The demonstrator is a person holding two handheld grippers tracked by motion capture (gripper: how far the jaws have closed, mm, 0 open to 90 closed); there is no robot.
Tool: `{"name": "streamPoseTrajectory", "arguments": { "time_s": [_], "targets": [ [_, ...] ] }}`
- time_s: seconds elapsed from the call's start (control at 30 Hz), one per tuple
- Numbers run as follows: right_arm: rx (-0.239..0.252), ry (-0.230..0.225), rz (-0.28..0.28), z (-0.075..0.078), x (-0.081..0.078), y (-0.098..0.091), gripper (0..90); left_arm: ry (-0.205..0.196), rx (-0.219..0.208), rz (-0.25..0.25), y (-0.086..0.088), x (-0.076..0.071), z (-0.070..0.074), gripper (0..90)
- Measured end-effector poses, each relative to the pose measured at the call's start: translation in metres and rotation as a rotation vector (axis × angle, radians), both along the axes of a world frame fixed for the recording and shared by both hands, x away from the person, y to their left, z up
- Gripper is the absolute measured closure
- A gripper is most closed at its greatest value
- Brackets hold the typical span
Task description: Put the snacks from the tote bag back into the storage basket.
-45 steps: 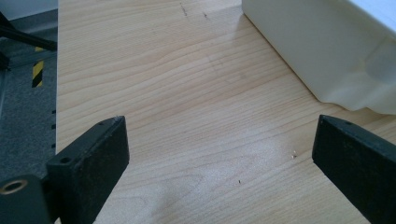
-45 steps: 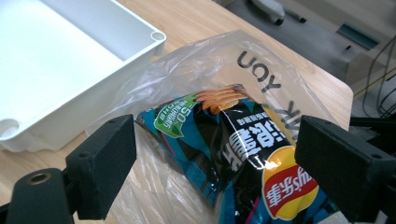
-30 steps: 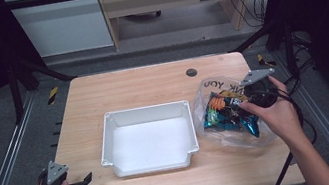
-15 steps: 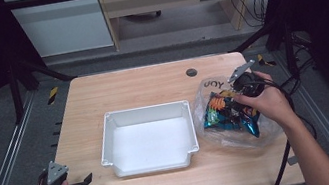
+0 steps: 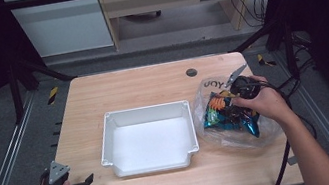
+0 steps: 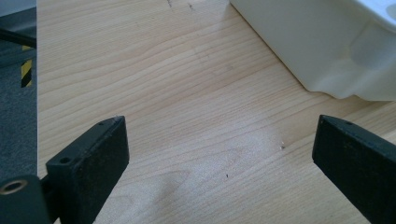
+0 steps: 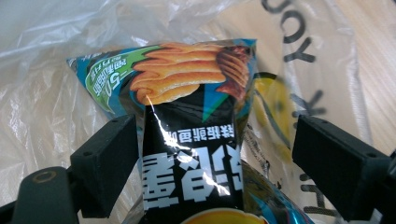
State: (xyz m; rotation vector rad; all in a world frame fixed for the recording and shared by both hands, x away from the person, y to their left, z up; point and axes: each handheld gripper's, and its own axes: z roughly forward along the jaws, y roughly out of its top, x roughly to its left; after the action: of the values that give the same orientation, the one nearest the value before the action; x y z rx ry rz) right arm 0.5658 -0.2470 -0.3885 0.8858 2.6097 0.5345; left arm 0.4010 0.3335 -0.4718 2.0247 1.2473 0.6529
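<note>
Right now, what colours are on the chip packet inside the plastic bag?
The chip packet is black and teal-blue with orange chips pictured; the right gripper view shows it best.

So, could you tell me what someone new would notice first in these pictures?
Most striking is the bright chip bag, blue and black with orange chips printed on it, lying in a clear plastic bag at the table's right side. The right gripper is down over it, and in the right gripper view the packet sits between its open jaws. Next comes the white tray, empty at the table's middle, with the left gripper open at the near left corner.
</note>
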Motion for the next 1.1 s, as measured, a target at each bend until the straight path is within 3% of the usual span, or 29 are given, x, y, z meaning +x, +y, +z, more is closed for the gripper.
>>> {"name": "streamPoseTrajectory", "arguments": {
  "time_s": [0.13,0.77,1.0,1.07,1.1],
  "targets": [
    [-0.028,0.032,0.007,-0.010,0.003,0.002,13.6,0.000,0.000,-0.002,0.000,0.000,0.000,3.4],
    [-0.059,0.113,-0.003,-0.045,0.008,-0.004,10.2,0.000,-0.002,0.008,0.003,0.001,0.000,3.5],
    [-0.068,0.115,-0.008,-0.053,0.004,-0.004,8.1,0.005,0.004,0.002,0.003,0.001,0.000,3.5],
    [-0.068,0.106,-0.005,-0.052,0.002,-0.006,12.3,0.005,0.004,0.002,0.003,0.001,0.000,3.4],
    [-0.061,0.097,0.004,-0.049,0.001,-0.007,21.9,0.004,0.003,0.002,0.003,0.001,0.000,3.4]
  ]
}}
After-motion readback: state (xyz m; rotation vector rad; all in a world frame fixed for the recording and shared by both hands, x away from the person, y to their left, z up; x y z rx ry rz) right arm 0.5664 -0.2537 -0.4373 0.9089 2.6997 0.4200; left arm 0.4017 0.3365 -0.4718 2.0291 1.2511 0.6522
